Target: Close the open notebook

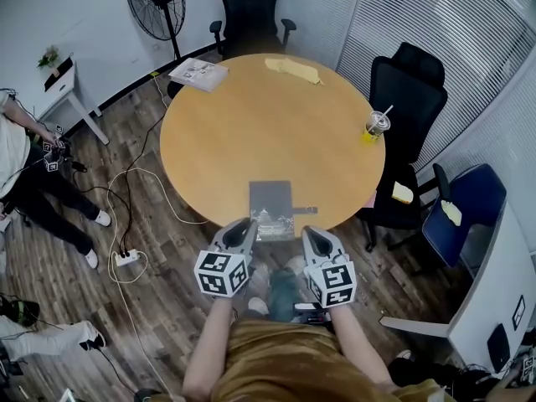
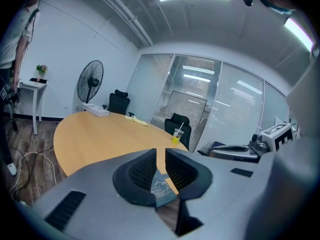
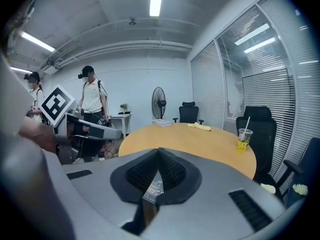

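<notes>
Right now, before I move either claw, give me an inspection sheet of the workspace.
Surface: round wooden table, mostly bare.
Job's things: dark notebook flat at the near edge; it looks closed already.
Clutter: drink cup with straw, yellow cloth, paper stack, all near the rim, away from the notebook.
Grippers: left claw slightly open, empty; right claw shut, empty.
Cables: white cable and power strip on the floor, left.
Surroundings: fan, office chairs, a person at left.
</notes>
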Tool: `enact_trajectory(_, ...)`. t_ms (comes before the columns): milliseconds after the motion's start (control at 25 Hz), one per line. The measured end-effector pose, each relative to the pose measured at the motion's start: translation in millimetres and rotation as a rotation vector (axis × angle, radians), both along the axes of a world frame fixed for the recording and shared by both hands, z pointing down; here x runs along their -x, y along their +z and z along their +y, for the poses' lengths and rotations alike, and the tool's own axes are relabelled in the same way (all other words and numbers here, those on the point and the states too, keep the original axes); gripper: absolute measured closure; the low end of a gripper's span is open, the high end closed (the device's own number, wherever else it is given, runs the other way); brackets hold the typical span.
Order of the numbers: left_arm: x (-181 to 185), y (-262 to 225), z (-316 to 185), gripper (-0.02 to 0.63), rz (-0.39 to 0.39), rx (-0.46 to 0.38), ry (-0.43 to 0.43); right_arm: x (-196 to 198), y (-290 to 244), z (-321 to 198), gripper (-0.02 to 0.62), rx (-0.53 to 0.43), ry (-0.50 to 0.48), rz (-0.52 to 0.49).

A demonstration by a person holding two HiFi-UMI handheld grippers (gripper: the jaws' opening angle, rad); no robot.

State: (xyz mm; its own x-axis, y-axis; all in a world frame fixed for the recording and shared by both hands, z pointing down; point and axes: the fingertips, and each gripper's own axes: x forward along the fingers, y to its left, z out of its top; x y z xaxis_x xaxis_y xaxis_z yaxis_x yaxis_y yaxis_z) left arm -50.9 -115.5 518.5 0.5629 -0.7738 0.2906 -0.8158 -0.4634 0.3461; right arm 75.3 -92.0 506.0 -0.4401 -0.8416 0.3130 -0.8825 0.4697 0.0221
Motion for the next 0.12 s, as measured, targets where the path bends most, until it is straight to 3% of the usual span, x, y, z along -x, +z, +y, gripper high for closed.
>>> enact_trajectory(120, -1.4, 4.6, -3.0, 0.533, -0.003, 0.008, 0.003, -1.5, 2.5, -3.2, 0.584, 0.004, 0.001, -0.001)
